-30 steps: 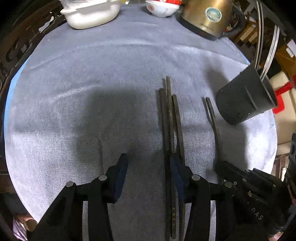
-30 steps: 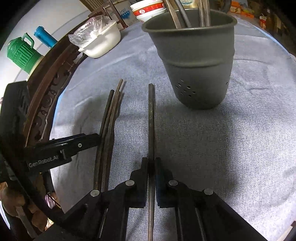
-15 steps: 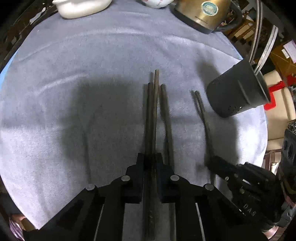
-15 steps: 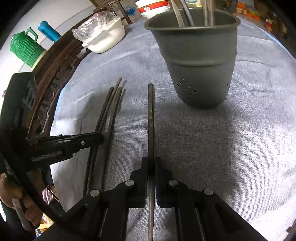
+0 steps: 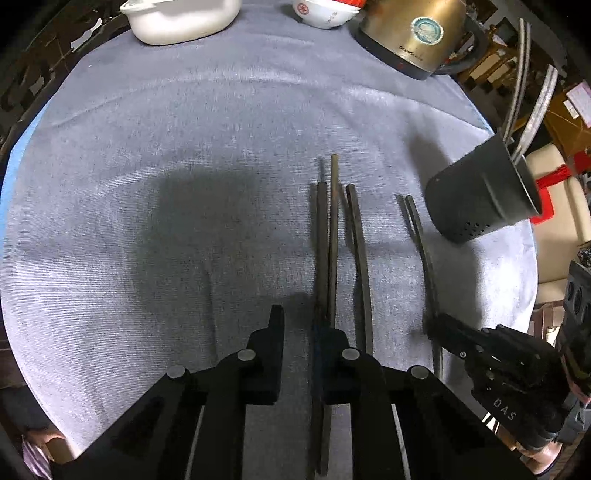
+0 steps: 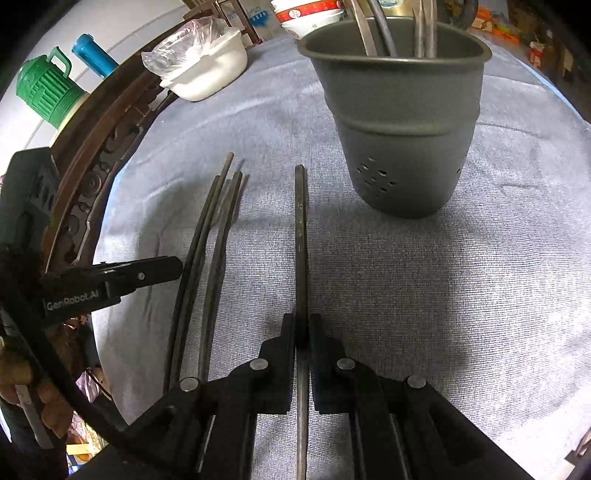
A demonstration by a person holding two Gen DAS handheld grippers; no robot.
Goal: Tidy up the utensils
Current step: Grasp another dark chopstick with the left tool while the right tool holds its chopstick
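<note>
The left gripper (image 5: 299, 325) points down at the grey cloth (image 5: 184, 147), its jaws nearly together. A pair of chopsticks (image 5: 328, 240) runs up between them, lying against the right-hand finger. A sliver of cloth shows on the other side, so I cannot tell whether the pair is truly pinched. Just to the right of the pair, a third chopstick (image 5: 359, 258) lies loose on the cloth. The right gripper (image 6: 302, 326) is clamped on a single chopstick (image 6: 300, 221), which points away towards the dark utensil holder (image 6: 399, 129). The holder stands upright beyond the chopstick's tip, with several handles (image 6: 384, 29) sticking out of it. At the far edge sit a white dish (image 5: 177, 18), a bowl (image 5: 325, 14) and a brass-coloured kettle (image 5: 413, 33).
</note>
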